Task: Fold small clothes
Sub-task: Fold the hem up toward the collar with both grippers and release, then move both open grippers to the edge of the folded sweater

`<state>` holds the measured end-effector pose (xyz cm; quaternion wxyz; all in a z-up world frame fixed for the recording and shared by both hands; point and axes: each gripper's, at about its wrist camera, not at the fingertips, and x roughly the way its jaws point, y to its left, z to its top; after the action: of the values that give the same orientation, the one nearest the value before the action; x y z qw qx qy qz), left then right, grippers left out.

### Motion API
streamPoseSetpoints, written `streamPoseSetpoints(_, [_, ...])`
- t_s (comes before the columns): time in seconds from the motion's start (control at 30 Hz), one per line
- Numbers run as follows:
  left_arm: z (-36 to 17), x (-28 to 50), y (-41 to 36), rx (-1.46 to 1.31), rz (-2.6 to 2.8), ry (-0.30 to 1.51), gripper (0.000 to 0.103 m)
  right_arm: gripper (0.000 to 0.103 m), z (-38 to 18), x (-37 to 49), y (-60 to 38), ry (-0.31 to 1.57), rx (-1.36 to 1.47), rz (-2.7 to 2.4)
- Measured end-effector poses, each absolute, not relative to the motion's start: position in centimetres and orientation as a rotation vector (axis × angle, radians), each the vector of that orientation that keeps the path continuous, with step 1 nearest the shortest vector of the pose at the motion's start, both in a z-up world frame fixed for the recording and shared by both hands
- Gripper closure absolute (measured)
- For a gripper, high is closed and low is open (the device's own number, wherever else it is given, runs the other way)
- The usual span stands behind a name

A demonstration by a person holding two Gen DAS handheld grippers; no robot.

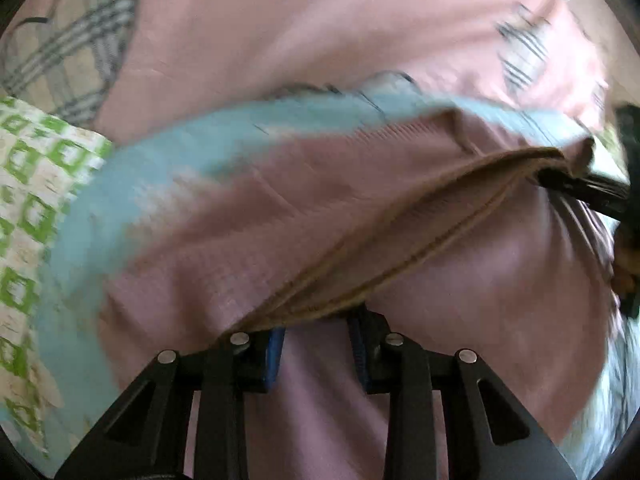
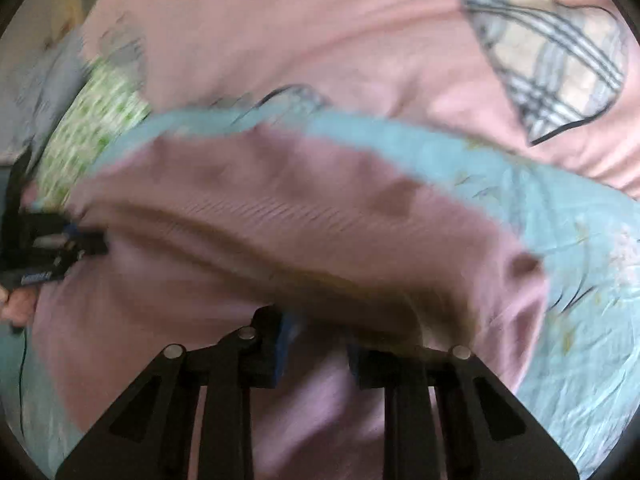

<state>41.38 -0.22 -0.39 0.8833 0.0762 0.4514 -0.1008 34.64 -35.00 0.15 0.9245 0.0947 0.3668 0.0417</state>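
Note:
A mauve knit garment [image 1: 248, 240] with a brown hem hangs stretched between my two grippers; it also fills the right wrist view [image 2: 280, 208]. My left gripper [image 1: 316, 320] holds the hem at its fingertips, which the cloth covers. It shows in the right wrist view [image 2: 86, 242] at the far left, clamped on the hem. My right gripper [image 2: 316, 328] holds the other end of the hem, its tips under the cloth. It shows in the left wrist view [image 1: 560, 178] at the right edge. Both views are motion-blurred.
Under the garment lies a light blue cloth [image 1: 160, 152] on a pink sheet [image 1: 280, 28] with plaid heart patches [image 2: 552, 52]. A green-and-white patterned cloth [image 1: 36, 184] lies at the left.

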Motion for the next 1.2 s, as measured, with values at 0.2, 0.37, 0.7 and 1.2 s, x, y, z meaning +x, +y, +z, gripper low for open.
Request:
streamPoseSetpoints(0.2, [1.4, 44.8, 4.3, -0.021, -0.049, 0.912, 0.066, 0.071, 0.5, 34.1, -41.2, 0.604, 0.580, -0.058])
streamPoseSetpoints(0.37, [1.4, 43.0, 6.9, -0.103, -0.008, 0.903, 0.066, 0.071, 0.8, 30.6, -42.7, 0.571, 0.611, -0.056])
streamPoseSetpoints(0.7, [1.2, 31.9, 6.8, -0.211, -0.059, 0.911, 0.059, 0.069, 0.6, 23.3, -40.0, 0.619, 0.602, 0.026])
streamPoseSetpoints(1.2, [-2.0, 17.8, 7.3, -0.375, -0.098, 0.978, 0.057, 0.054, -3.3, 14.6, -35.6, 0.803, 0.560, 0.002])
